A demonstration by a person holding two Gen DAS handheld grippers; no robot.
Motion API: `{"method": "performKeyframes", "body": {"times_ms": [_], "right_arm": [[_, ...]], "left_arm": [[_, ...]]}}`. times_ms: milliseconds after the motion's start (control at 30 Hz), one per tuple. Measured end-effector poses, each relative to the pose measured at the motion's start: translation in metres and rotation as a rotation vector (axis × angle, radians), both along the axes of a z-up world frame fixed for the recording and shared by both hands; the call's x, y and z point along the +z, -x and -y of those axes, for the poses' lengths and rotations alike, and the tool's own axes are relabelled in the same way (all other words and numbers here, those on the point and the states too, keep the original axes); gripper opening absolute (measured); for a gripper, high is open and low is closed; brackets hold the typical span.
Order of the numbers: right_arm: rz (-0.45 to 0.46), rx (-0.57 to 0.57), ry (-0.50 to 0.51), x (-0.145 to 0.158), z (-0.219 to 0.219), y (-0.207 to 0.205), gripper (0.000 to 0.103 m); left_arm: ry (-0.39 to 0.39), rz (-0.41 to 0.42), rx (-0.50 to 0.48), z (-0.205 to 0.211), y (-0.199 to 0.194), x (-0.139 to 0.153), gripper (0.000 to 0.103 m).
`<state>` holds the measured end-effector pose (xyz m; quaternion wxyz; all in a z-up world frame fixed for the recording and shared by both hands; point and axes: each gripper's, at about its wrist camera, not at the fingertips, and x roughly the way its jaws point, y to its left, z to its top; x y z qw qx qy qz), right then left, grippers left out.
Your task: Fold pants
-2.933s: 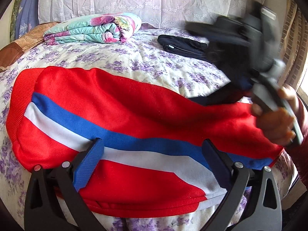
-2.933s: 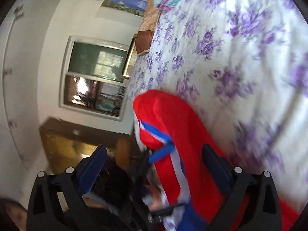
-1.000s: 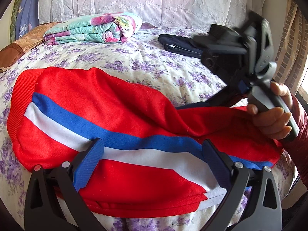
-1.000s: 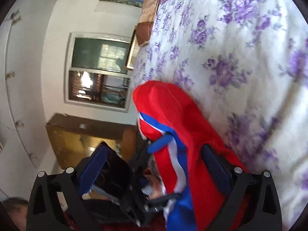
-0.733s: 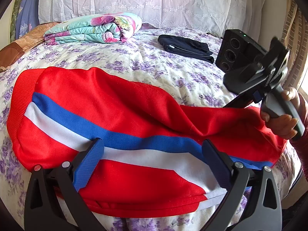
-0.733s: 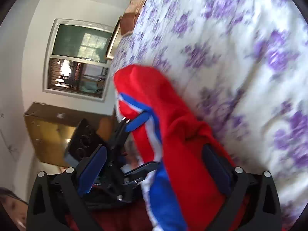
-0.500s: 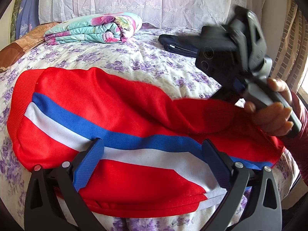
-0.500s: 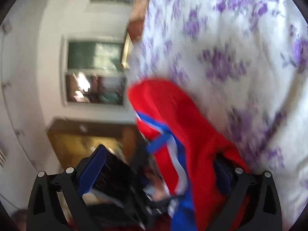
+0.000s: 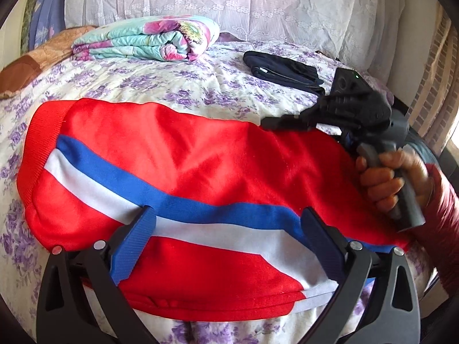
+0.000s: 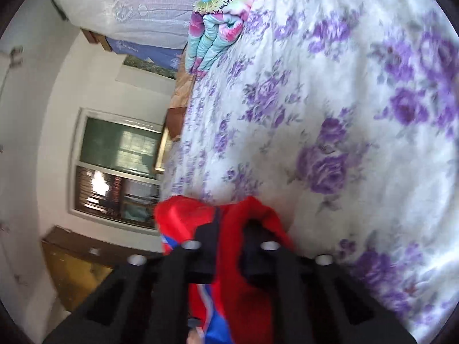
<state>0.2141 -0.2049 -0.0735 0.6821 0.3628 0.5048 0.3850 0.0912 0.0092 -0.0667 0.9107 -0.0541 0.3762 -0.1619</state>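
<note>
Red pants [image 9: 183, 154] with a blue and white side stripe lie folded lengthwise across the flowered bed. My left gripper [image 9: 226, 229] is open and hovers low over the pants' near edge, fingers on either side of the stripe. My right gripper [image 9: 269, 122] shows in the left wrist view at the pants' far right edge, held in a hand. In the right wrist view my right gripper [image 10: 229, 238] is shut on a bunch of the red pants [image 10: 255, 220] cloth, rolled on its side.
A folded flowered quilt [image 9: 149, 41] lies at the back left of the bed [image 9: 200, 86]. A folded dark garment [image 9: 284, 68] lies at the back right. White lace pillows [image 9: 229, 3] line the headboard. A window [image 10: 117, 166] and wooden cabinet [image 10: 77, 261] show beyond the bed.
My right gripper was open around the pants' far edge and has closed on the red cloth. My left gripper has stayed open in the same spot.
</note>
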Motion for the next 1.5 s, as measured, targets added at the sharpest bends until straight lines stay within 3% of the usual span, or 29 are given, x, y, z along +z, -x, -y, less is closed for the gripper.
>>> {"method": "performKeyframes", "body": {"times_ms": [67,100,200,267,367,467,500,567,600,667,700,800,867,933,1000,1033,1100,1133,1200,1233,1300,1400,1500], "right_arm": [[0.057,0.003,0.083,0.007,-0.005,0.001,0.007],[0.107,0.013,0.183,0.002,-0.002,-0.007,0.006],[0.131,0.042,0.270,-0.002,-0.006,-0.016,0.003],[0.149,0.063,0.286,0.002,-0.003,-0.015,0.003],[0.122,0.021,0.185,0.010,0.015,-0.008,0.004],[0.227,0.011,0.282,0.035,0.014,0.018,0.006],[0.283,0.021,0.326,0.044,0.011,0.028,0.010],[0.292,-0.006,0.376,0.049,0.016,0.026,0.031],[0.275,-0.041,0.394,0.049,0.023,0.021,0.061],[0.265,-0.158,0.441,0.050,0.048,0.015,0.059],[0.280,-0.189,0.442,0.055,0.058,0.021,0.054],[0.345,-0.166,0.385,0.073,0.063,0.061,0.052],[0.413,-0.104,0.412,0.080,0.054,0.104,0.053],[0.380,-0.049,0.480,0.061,0.048,0.134,0.058],[0.288,-0.046,0.517,0.030,0.056,0.146,0.057],[0.311,-0.090,0.493,0.030,0.066,0.153,0.049],[0.279,-0.216,0.478,0.040,0.095,0.173,0.053],[0.270,-0.297,0.415,0.049,0.116,0.189,0.070],[0.291,-0.431,0.302,0.062,0.156,0.222,0.092],[0.287,-0.523,0.284,0.065,0.180,0.245,0.096],[0.231,-0.654,0.304,0.061,0.218,0.277,0.096],[0.132,-0.742,0.287,0.042,0.258,0.301,0.096],[0.057,-0.811,0.126,0.017,0.287,0.312,0.096]], "left_arm": [[0.011,-0.008,0.018,-0.006,-0.002,0.003,0.098],[0.010,-0.010,0.030,-0.009,-0.003,0.004,0.098],[0.018,-0.040,0.057,-0.019,-0.005,0.007,0.098],[0.005,-0.051,0.099,-0.028,-0.003,0.012,0.098],[0.026,-0.060,0.147,-0.047,0.002,0.022,0.098],[0.068,-0.080,0.139,-0.061,0.002,0.025,0.098],[0.065,-0.085,0.138,-0.061,0.002,0.025,0.098],[0.031,-0.080,0.141,-0.059,0.002,0.024,0.098],[-0.001,-0.076,0.142,-0.056,0.001,0.022,0.098],[-0.036,-0.059,0.134,-0.055,0.000,0.019,0.098],[-0.041,-0.058,0.135,-0.056,-0.001,0.019,0.098],[-0.020,-0.073,0.140,-0.063,-0.005,0.018,0.098],[0.007,-0.077,0.148,-0.066,-0.005,0.020,0.098],[0.013,-0.078,0.163,-0.066,-0.005,0.020,0.098],[-0.013,-0.068,0.182,-0.060,-0.004,0.021,0.098],[-0.031,-0.065,0.189,-0.057,-0.001,0.021,0.098],[-0.054,-0.057,0.204,-0.055,0.005,0.025,0.098],[-0.061,-0.043,0.206,-0.053,0.010,0.029,0.098],[-0.062,-0.011,0.193,-0.050,0.021,0.037,0.098],[-0.059,0.002,0.180,-0.047,0.025,0.041,0.098],[-0.050,0.007,0.150,-0.039,0.026,0.043,0.098],[-0.027,-0.017,0.091,-0.018,0.022,0.037,0.098],[-0.010,-0.064,0.067,0.003,0.015,0.021,0.098]]}}
